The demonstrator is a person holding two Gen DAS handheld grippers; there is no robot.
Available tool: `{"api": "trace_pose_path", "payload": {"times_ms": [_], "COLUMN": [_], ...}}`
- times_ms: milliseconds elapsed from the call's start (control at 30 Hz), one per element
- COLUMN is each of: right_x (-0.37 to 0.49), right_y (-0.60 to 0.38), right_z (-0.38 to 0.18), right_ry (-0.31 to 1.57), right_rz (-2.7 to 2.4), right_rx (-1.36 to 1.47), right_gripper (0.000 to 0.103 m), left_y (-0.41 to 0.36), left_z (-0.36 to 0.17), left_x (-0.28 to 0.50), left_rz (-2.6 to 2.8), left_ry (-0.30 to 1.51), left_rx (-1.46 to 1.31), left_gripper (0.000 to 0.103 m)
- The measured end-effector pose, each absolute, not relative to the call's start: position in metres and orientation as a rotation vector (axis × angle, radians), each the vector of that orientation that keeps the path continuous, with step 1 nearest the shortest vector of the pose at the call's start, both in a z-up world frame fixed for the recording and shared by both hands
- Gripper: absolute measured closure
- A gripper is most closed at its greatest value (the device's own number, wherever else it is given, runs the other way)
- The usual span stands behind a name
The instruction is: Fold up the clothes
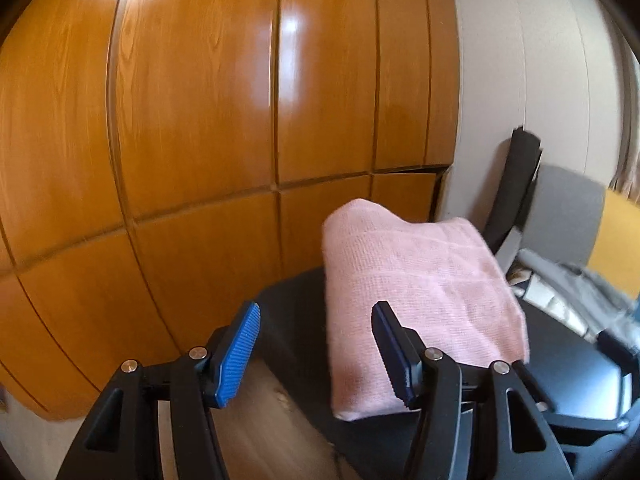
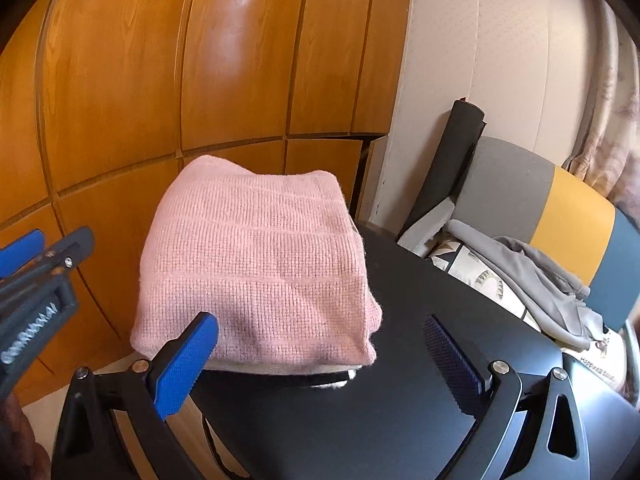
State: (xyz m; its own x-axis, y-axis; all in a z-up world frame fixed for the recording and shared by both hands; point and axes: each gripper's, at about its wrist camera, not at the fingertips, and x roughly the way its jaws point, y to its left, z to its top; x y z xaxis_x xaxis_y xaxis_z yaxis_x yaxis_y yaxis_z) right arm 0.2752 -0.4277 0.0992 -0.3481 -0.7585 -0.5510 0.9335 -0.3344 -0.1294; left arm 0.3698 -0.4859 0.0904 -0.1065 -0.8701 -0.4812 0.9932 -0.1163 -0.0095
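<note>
Pink waffle-knit cloth (image 2: 256,264) sitting folded in chunky rectangle on smooth black worktop (image 2: 420,320), near its left edge w/ bare room to right. Left gripper (image 1: 316,354) & right gripper (image 2: 324,364) both hovering w/ jaws apart, gripping nothing.

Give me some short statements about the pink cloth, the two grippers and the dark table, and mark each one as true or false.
1. The pink cloth lies folded on the dark table. True.
2. The right gripper is shut on the cloth. False: its jaws stand open and hold nothing.
3. The left gripper is open. True.
4. The cloth hangs over the chair. False: grey clothing lies on the chair; the pink cloth is on the table.
5. A wooden wardrobe stands behind the table. True.
</note>
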Motion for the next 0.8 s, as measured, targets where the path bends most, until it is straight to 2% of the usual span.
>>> {"api": "trace_pose_path", "payload": {"times_ms": [533,600,800], "right_x": [0.2720,0.2720,0.2702], "right_y": [-0.4223,-0.4235,-0.4236], "right_z": [0.0985,0.0967,0.0954], "right_ry": [0.546,0.551,0.537], "right_rz": [-1.901,-1.898,-1.904], "right_rx": [0.446,0.451,0.462], "right_gripper": [0.000,0.000,0.000], "left_y": [-0.4839,-0.4827,-0.4822], "left_z": [0.0834,0.0832,0.0863], "left_x": [0.3633,0.3628,0.3613], "left_rz": [-1.701,-1.710,-1.720], "left_ry": [0.415,0.399,0.395], "left_rx": [0.439,0.430,0.428], "left_gripper": [0.044,0.047,0.047]}}
